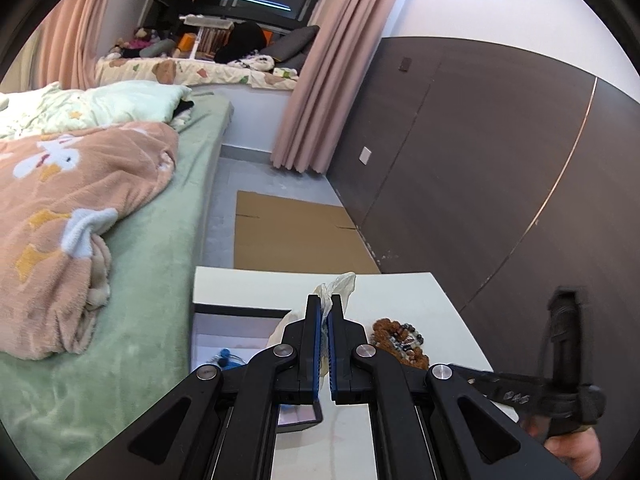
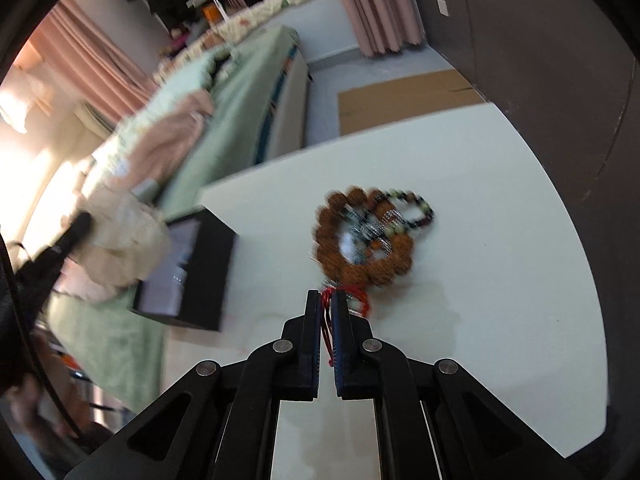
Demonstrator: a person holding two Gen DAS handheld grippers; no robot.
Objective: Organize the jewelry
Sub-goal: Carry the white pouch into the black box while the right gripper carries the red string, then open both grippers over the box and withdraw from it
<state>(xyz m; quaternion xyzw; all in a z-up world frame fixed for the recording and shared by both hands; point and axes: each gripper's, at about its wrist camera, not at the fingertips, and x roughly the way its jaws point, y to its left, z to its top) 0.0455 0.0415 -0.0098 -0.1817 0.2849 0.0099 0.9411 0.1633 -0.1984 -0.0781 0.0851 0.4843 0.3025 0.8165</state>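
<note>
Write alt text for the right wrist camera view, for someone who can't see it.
The right gripper is shut on a red cord, just in front of a blurred pile of bead bracelets on a white table. An open black box sits at the table's left edge, beside a bed with green sheets.

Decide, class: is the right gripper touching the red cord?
Touching. The right wrist view shows the right gripper shut on the red cord, its strands pinched between the pads.

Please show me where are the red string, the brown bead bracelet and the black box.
red string (image 2: 327, 322): right wrist view, strands between the pads.
brown bead bracelet (image 2: 362, 270): right wrist view, lower beads.
black box (image 2: 210, 280): right wrist view, outer side wall.
</note>
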